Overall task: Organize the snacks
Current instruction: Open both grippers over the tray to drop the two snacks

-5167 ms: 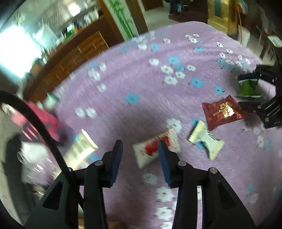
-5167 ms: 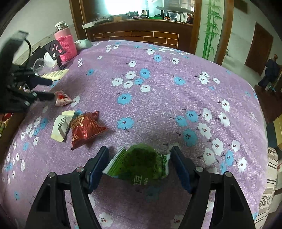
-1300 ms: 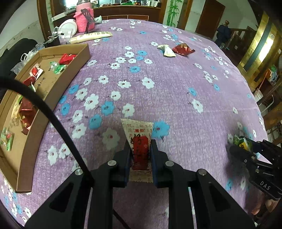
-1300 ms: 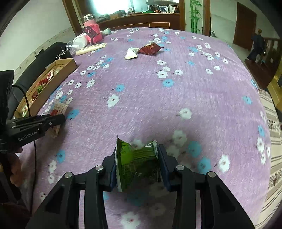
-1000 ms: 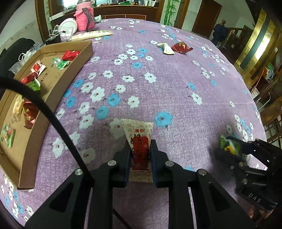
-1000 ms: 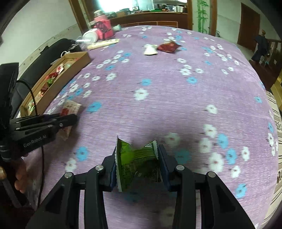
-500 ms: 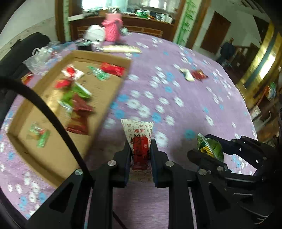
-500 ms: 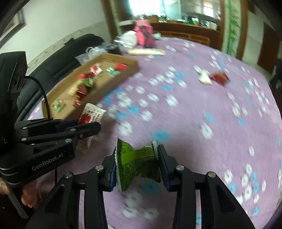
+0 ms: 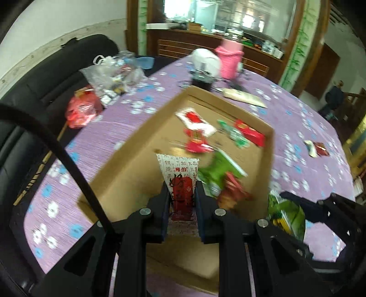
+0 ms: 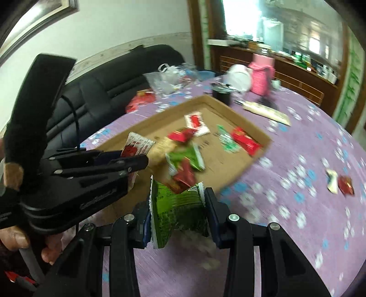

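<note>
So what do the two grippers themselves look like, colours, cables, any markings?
Both are matte black plastic with silver screws and dark blue finger pads. The left gripper has raised lettering on its side, blurred here, and a black cable arching past it. The right gripper shows no legible marking.

Daylight enters from the glazed opening (image 10: 249, 20) at the far end of the room, which is blown out to white in the right wrist view and milder in the left. The light is soft and even; shadows on the purple tablecloth (image 9: 295, 128) are faint. Both pictures carry motion blur: the flower print smears into streaks, worst at the right side of the right wrist view, and the wrappers in the cardboard tray (image 9: 128, 160) are soft. The left gripper (image 9: 182, 201) and right gripper (image 10: 177, 212) with their held packets stay sharp. Fisheye bending curves the walls, and black vignette fills the corners.
</note>
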